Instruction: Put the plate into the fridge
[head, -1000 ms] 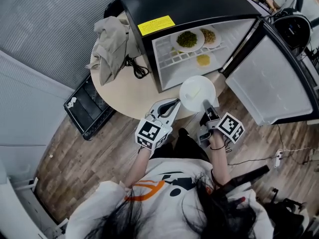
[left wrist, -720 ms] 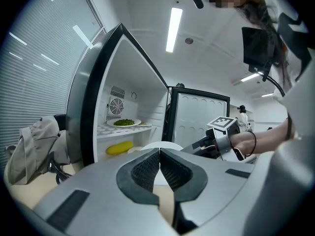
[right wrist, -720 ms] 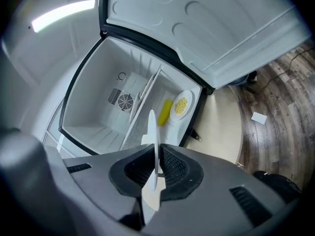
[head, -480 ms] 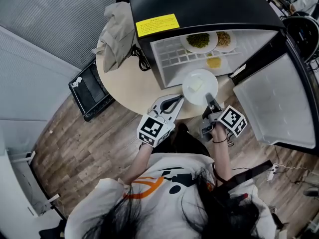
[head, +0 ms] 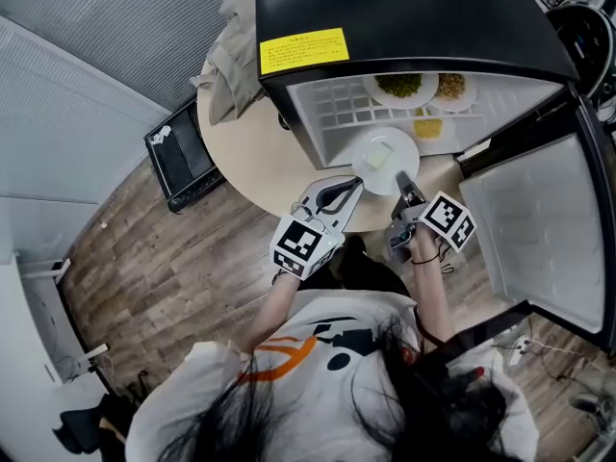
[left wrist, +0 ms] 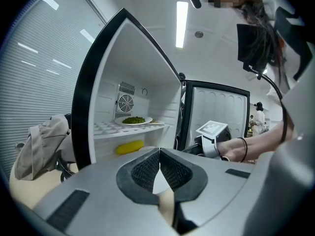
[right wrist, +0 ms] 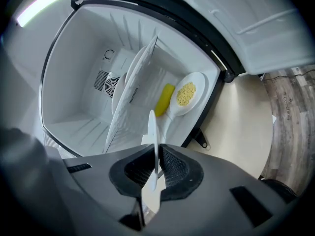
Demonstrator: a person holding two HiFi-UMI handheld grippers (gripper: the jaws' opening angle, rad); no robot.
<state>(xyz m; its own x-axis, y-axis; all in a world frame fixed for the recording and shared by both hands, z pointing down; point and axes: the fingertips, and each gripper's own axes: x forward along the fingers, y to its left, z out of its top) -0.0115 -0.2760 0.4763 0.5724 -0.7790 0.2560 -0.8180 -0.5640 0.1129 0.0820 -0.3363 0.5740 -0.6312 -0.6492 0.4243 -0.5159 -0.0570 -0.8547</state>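
Right gripper view shows your right gripper (right wrist: 156,168) pinching the round white plate (right wrist: 151,132) by its rim, edge-on before the open black fridge (head: 404,8). Your left gripper (left wrist: 158,163) is pressed together, empty.

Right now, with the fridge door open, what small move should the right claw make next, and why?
Probably ease the white plate straight forward into the fridge. The right claw is shut on its rim, the plate sits just at the opening, and the left part of the wire shelf is bare, while two plates of food fill its right part.
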